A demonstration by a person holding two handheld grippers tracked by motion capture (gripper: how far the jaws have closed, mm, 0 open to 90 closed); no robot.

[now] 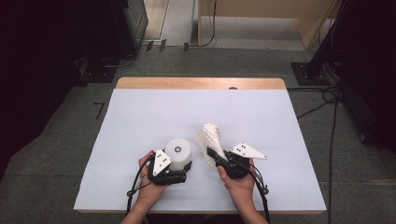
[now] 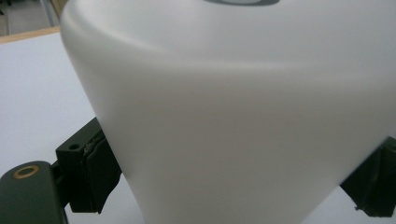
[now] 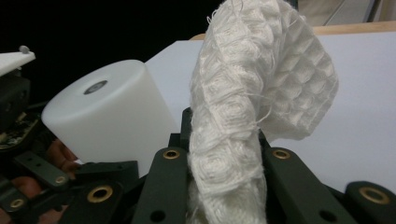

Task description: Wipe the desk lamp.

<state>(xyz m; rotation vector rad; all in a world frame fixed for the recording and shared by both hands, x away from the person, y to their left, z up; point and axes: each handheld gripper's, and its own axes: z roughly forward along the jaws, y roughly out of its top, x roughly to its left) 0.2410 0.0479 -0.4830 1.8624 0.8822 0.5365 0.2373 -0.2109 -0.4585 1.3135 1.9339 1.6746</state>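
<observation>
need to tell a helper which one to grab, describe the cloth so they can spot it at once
On the white table, look near the front edge, at the person's right hand. The cloth stands up from the right gripper, whose jaws are shut on it. It is white, waffle-textured and floppy with frayed edges, unlike the smooth white cup beside it.

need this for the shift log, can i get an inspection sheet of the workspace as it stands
surface: white table top, wooden strip along the far edge
job's things: white cup, upside down; white waffle-weave cloth, standing up from the right fingers
clutter: nothing seen
grippers: left gripper shut on the cup's wall; right gripper shut on the cloth
cables: one black cable trails from each gripper toward the near edge; more cables on the floor at the right
surroundings: grey floor, dark equipment on both sides, wooden furniture beyond
</observation>
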